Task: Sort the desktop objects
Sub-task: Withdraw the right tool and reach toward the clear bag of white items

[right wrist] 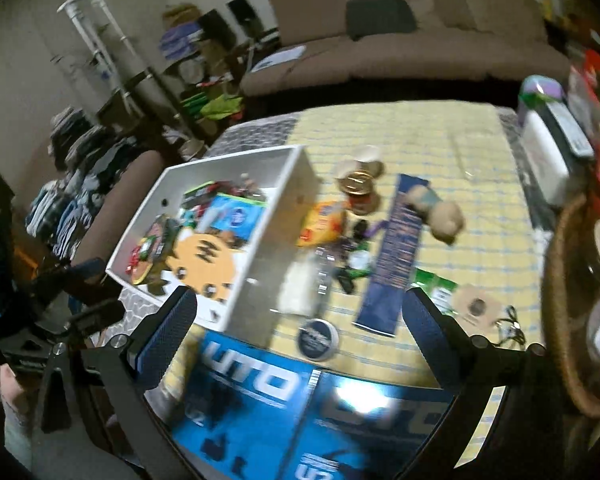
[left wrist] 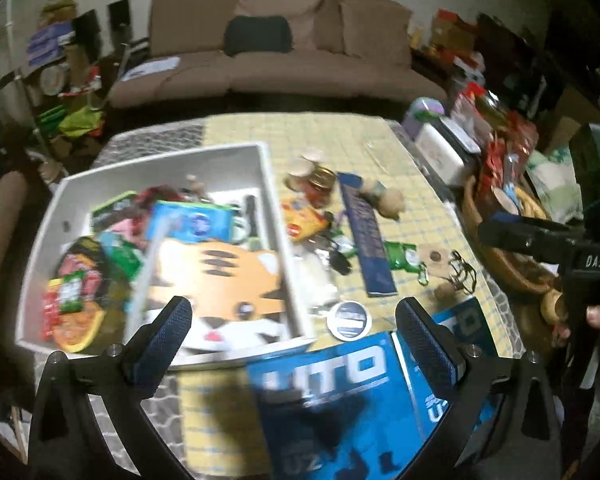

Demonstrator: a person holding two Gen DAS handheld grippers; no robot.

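A white box (left wrist: 266, 168) (right wrist: 296, 176) on the yellow checked table holds a tiger-face item (left wrist: 216, 280) (right wrist: 204, 256), a blue pack and snack packets. Beside it lie small jars (left wrist: 316, 184) (right wrist: 358, 184), a yellow packet (left wrist: 304, 220), a long dark blue strip (left wrist: 366, 240) (right wrist: 396, 248), a round tin (left wrist: 348, 320) (right wrist: 315, 340) and a plush toy (right wrist: 440, 210). Two blue boxes (left wrist: 340, 408) (right wrist: 300, 412) lie at the near edge. My left gripper (left wrist: 292, 344) is open and empty above the box edge. My right gripper (right wrist: 300, 332) is open and empty above the blue boxes.
A wicker basket (right wrist: 556, 280) (left wrist: 496, 248) full of items stands at the table's right. A white case with a remote (right wrist: 548, 160) lies behind it. A brown sofa (left wrist: 280, 60) stands beyond the table. The right gripper's body (left wrist: 560, 248) shows at right in the left wrist view.
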